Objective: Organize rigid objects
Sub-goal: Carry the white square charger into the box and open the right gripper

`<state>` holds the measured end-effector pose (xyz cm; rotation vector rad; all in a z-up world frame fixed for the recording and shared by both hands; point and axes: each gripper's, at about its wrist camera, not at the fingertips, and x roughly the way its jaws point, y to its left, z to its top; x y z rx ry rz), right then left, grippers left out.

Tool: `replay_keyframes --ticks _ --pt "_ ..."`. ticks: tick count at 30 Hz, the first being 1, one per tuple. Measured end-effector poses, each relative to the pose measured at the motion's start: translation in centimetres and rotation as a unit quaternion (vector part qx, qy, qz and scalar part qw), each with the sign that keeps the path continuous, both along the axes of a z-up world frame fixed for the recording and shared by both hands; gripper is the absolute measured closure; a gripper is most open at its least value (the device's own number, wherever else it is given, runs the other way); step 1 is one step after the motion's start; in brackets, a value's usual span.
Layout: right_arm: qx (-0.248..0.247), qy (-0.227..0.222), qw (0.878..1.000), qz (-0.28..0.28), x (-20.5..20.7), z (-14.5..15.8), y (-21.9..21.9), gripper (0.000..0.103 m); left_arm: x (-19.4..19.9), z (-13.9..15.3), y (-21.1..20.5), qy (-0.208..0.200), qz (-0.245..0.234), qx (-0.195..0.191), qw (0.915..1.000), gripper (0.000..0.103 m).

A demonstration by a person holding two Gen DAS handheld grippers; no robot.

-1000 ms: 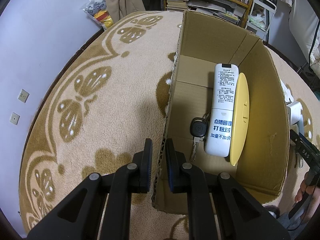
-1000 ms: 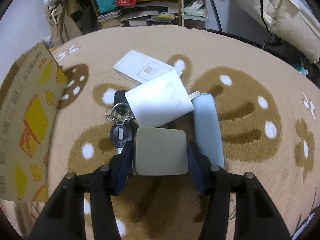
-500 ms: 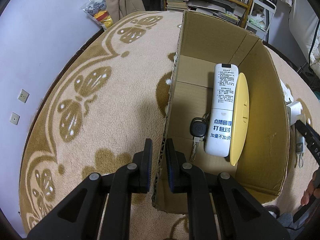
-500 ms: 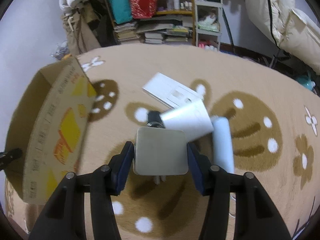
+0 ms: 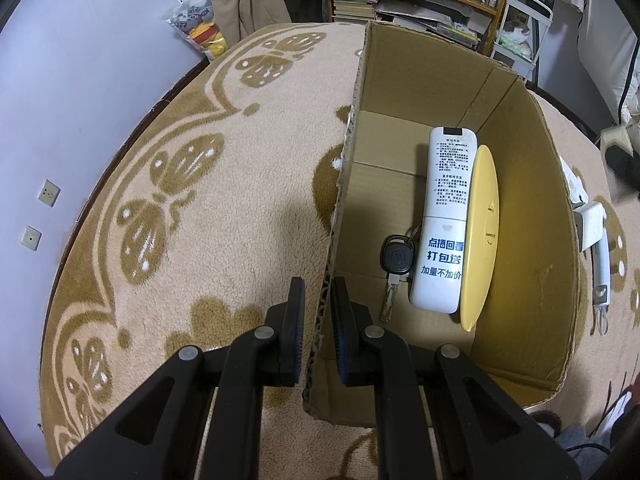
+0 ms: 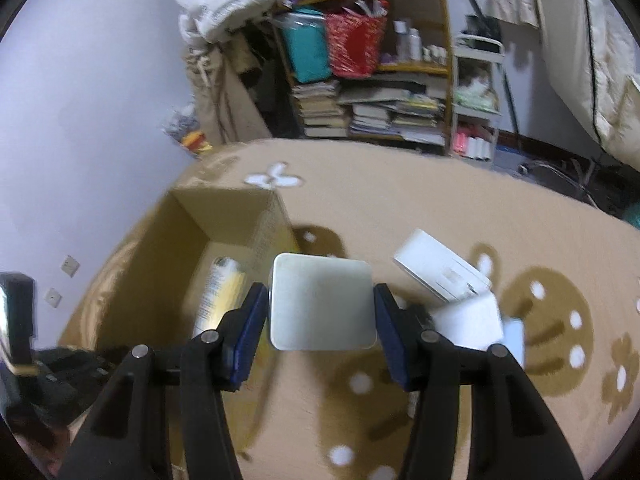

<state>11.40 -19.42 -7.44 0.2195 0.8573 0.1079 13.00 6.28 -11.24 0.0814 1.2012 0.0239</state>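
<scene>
My left gripper is shut on the near left wall of an open cardboard box on the rug. Inside the box lie a white remote, a yellow disc on edge and a black car key. My right gripper is shut on a square silver tin, held in the air to the right of the box. White boxes and a pale blue case lie on the rug to the right.
A beige rug with brown patterns covers the floor. A cluttered bookshelf stands behind. A purple wall is at the left. White items and a pale blue case lie right of the box.
My right gripper has lifted the silver tin off the pile and carried it up and left toward the box. The left gripper has kept its hold on the box wall.
</scene>
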Motion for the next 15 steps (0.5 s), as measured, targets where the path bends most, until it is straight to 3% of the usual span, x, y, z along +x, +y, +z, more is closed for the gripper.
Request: replay_keyframes --ticks 7,15 --pt "0.048 -0.027 0.998 0.041 1.1 2.1 3.0 0.046 0.0 0.0 0.0 0.0 0.0 0.0 1.0 0.09" --pt "0.034 -0.019 0.996 0.085 1.7 1.4 6.5 0.046 0.0 0.0 0.0 0.0 0.0 -0.001 1.0 0.09"
